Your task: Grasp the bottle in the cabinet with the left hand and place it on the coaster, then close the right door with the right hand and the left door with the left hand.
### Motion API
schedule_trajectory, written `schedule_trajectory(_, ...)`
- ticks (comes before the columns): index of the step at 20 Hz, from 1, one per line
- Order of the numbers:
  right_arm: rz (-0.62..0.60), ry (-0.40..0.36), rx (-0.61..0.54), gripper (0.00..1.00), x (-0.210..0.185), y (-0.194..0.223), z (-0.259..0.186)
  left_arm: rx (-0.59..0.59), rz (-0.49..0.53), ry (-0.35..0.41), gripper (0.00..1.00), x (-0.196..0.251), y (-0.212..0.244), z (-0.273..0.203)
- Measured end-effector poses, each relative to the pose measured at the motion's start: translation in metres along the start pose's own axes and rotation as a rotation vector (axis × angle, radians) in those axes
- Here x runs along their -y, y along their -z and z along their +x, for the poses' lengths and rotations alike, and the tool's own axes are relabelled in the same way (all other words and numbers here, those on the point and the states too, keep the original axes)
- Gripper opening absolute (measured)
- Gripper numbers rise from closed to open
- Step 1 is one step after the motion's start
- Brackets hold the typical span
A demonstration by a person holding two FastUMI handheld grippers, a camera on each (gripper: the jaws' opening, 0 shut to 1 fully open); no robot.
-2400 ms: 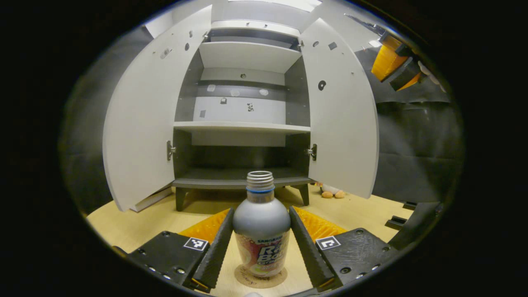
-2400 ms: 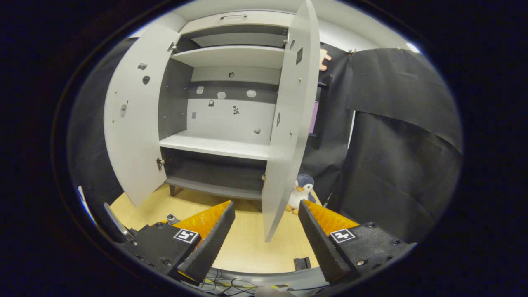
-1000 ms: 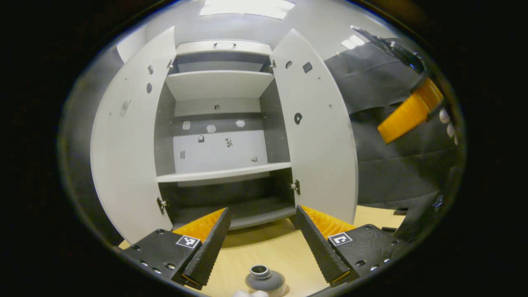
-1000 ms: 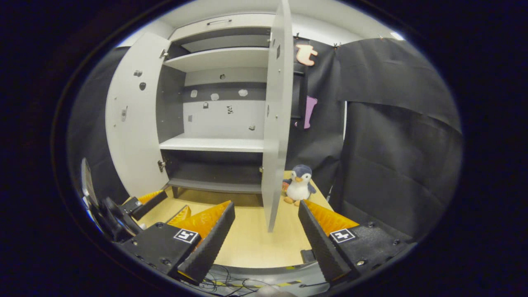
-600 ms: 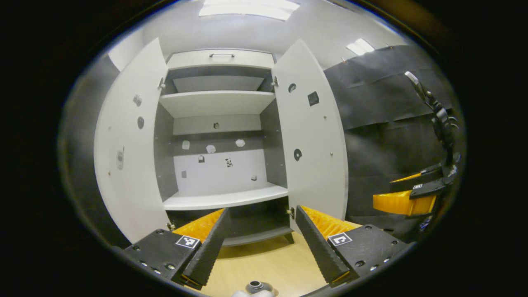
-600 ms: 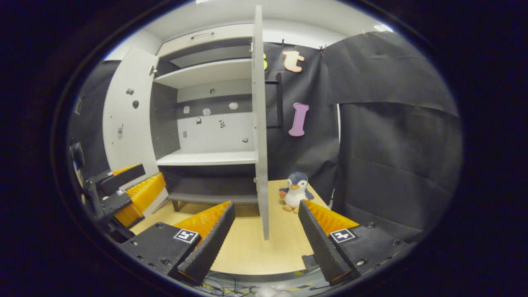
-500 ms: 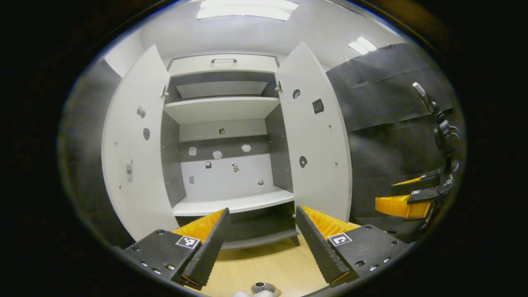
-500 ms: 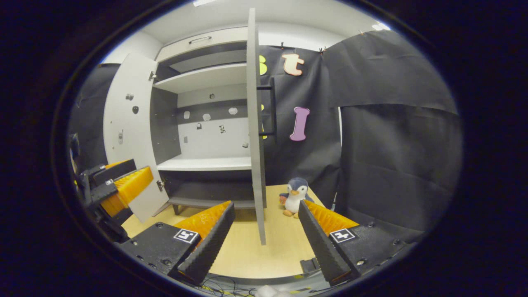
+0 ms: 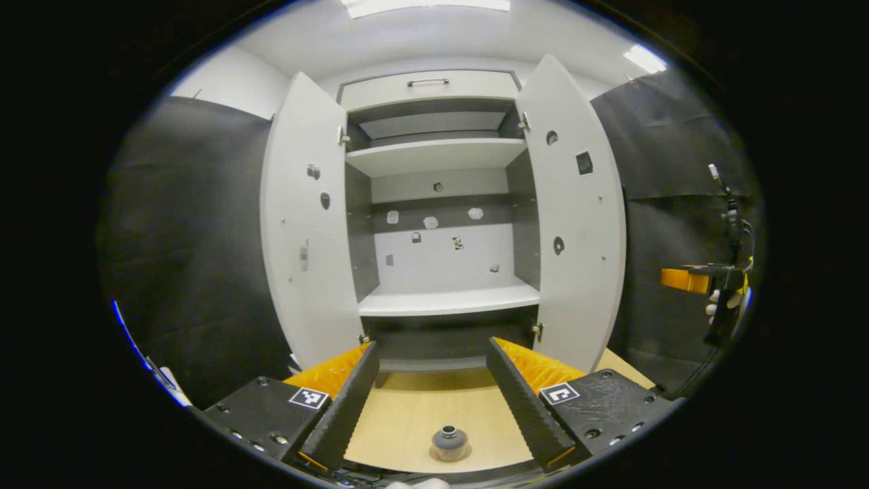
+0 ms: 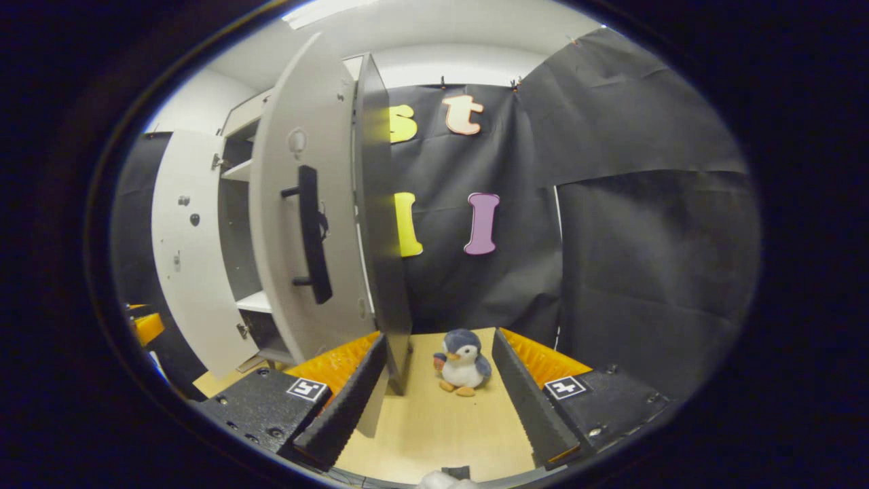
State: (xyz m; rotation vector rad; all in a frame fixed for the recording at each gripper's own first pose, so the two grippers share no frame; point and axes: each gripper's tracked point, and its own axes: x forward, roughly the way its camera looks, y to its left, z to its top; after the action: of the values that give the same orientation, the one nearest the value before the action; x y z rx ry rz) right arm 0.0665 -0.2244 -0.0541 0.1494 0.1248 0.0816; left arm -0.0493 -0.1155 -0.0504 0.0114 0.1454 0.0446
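Between the left fingers, nearest: the bottle stands upright on the coaster on the desk, low in the left gripper view, touched by neither finger.
Left hand-held gripper: released, fingers spread wide, nothing between them.
Right hand-held gripper: released too, fingers apart and empty; in the left gripper view it shows far to the right, held by a gloved hand.
Just ahead of the right fingers: a plush penguin sits on the desk, between the fingers, well apart from both.
Ahead-left of the right hand-held gripper: the right door, outer face toward the camera, with its dark handle; its lower edge is near the left finger, contact cannot be told.
Ahead of the left hand-held gripper: the cabinet, both doors swung open.
Left door: open, left of the shelves.
Farthest: the cabinet's back panel, beyond bare shelves.
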Motion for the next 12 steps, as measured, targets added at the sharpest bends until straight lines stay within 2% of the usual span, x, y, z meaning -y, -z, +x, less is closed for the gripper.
schedule_trajectory(4, -0.034, -0.074, 0.007, 1.0, -0.005, -0.027, 0.032, 0.016, -0.014, -0.065, 0.97, -0.01, -0.006, -0.021)
schedule_trajectory(8, -0.047, -0.142, 0.017, 1.0, -0.037, -0.054, 0.057, 0.026, -0.028, -0.088, 0.96, -0.018, -0.007, -0.032)
schedule_trajectory(12, -0.045, -0.178, 0.057, 1.0, -0.069, -0.078, 0.059, 0.021, -0.03, -0.103, 0.98, -0.036, -0.006, -0.034)
